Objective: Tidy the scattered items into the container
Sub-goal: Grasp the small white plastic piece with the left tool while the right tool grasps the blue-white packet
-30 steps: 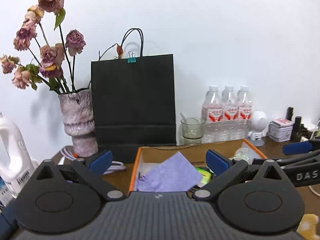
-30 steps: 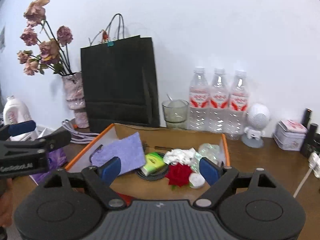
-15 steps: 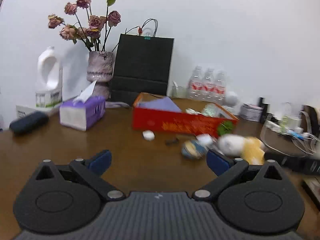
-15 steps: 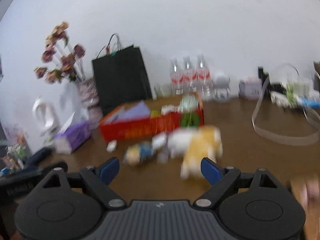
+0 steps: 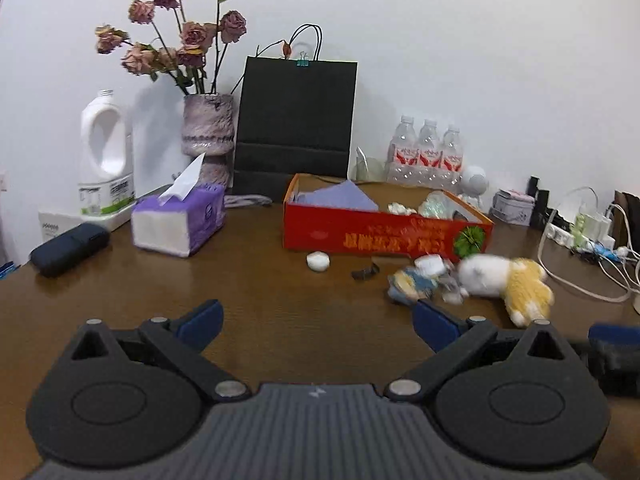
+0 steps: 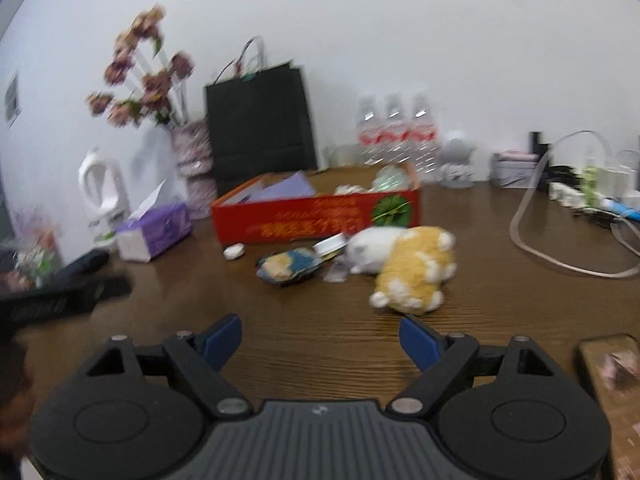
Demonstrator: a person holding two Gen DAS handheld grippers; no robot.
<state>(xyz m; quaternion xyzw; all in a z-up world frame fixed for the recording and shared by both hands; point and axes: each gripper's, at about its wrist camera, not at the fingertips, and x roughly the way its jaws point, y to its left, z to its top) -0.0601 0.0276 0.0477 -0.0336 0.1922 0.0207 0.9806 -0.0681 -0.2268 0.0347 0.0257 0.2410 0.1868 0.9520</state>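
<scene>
- My right-wrist view was smeared w/ motion blur, so small stuff there was hard to read.
- Left gripper (image 5: 316,320): jaws apart, nothing btwn them, over bare table (image 5: 256,280).
- Right gripper (image 6: 321,340): jaws wide but easing inward, nothing btwn the pads; only its blue tip and dark body showed at the left-wrist view's right edge.
- Red box (image 5: 384,236) sat mid-table in front of the black paper bag (image 5: 296,120); its far wall and floor were hidden. A purple cloth (image 5: 340,198) and a couple of pale bits poked above the rim.
- Loose items lay on the table just in front of the box: 1 plush toy (image 6: 408,268), 1 blue-and-tan bundle (image 6: 288,266) (possibly a small toy), 1 white round lid (image 6: 330,245), 1 small white piece (image 5: 318,261), 1 dark clip (image 5: 366,273).
- Behind: 3 water bottles (image 5: 428,152), 1 vase (image 5: 208,136), 1 tissue box (image 5: 180,224).
</scene>
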